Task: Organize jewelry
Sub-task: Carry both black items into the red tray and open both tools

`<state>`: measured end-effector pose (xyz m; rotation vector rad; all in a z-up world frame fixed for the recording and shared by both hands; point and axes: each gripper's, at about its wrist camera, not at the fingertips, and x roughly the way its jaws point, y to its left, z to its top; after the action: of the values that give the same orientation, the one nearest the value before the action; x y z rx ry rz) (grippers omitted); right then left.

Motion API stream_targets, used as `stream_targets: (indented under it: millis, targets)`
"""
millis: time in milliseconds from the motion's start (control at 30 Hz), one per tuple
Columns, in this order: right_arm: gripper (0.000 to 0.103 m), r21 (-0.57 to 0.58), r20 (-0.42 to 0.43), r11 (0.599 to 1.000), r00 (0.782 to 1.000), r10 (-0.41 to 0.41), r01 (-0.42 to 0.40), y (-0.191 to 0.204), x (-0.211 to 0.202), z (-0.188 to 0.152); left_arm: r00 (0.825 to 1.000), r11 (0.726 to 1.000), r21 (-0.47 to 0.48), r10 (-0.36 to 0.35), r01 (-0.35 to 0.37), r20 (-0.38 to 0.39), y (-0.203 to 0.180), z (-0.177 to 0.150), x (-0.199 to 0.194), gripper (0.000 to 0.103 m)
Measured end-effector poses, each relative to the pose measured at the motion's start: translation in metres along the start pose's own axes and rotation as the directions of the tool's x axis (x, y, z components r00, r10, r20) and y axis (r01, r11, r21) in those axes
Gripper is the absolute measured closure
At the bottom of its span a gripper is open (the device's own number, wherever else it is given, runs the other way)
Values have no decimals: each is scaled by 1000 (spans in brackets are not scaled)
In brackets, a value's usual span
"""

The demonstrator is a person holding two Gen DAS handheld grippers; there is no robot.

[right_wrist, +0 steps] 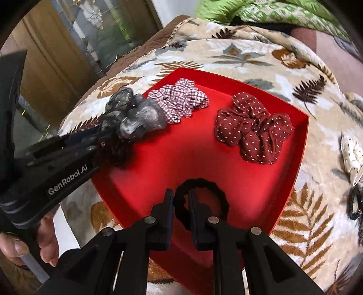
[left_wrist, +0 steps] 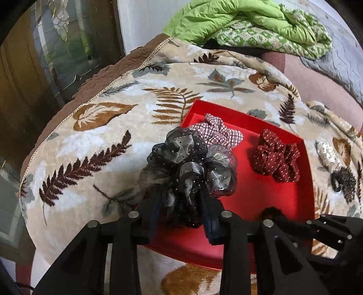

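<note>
A red tray [left_wrist: 256, 199] [right_wrist: 172, 158] lies on a leaf-patterned blanket. In it are a checked scrunchie [left_wrist: 217, 132] [right_wrist: 181, 99] and a dark red dotted scrunchie [left_wrist: 275, 155] [right_wrist: 251, 127]. My left gripper [left_wrist: 179, 211] [right_wrist: 102, 136] is shut on a sheer black-grey scrunchie [left_wrist: 188, 163] [right_wrist: 133, 118], held over the tray's left edge. My right gripper [right_wrist: 181, 199] is shut on a black braided hair tie [right_wrist: 211, 192] over the tray's near part; it shows at the left wrist view's lower right [left_wrist: 274, 213].
A white dotted hair piece [right_wrist: 351, 156] [left_wrist: 329, 154] and a black one [right_wrist: 356, 204] [left_wrist: 344, 181] lie on the blanket [left_wrist: 95, 140] [right_wrist: 306, 227] right of the tray. A green quilt [left_wrist: 249, 20] lies behind. The bed edge drops off at left.
</note>
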<state>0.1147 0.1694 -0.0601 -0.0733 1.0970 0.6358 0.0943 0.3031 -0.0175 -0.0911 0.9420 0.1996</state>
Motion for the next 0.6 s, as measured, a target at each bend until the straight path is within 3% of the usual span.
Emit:
stream_targets:
  millis: [33,67,133,600]
  targets:
    - [74,-5,6,1000,1000,-2,2,1,-2,-1,1000,1000,-8,-7,7,1,1,1,-1,66]
    - [61,-9,16,1000,1000,-3,3,3,-5,-1,1000,1000,-22,-17,17,5,4,1,-5,65]
    - [51,-20,36,1000,999,-10,10,5,-10,-1,999,998,-46,-33,34,14,7,2,-11,63]
    - [44,-20,118,999,993,-24,27,1,-66,-25,998,998,-54,-8,11,63,-9,-2,-58,56]
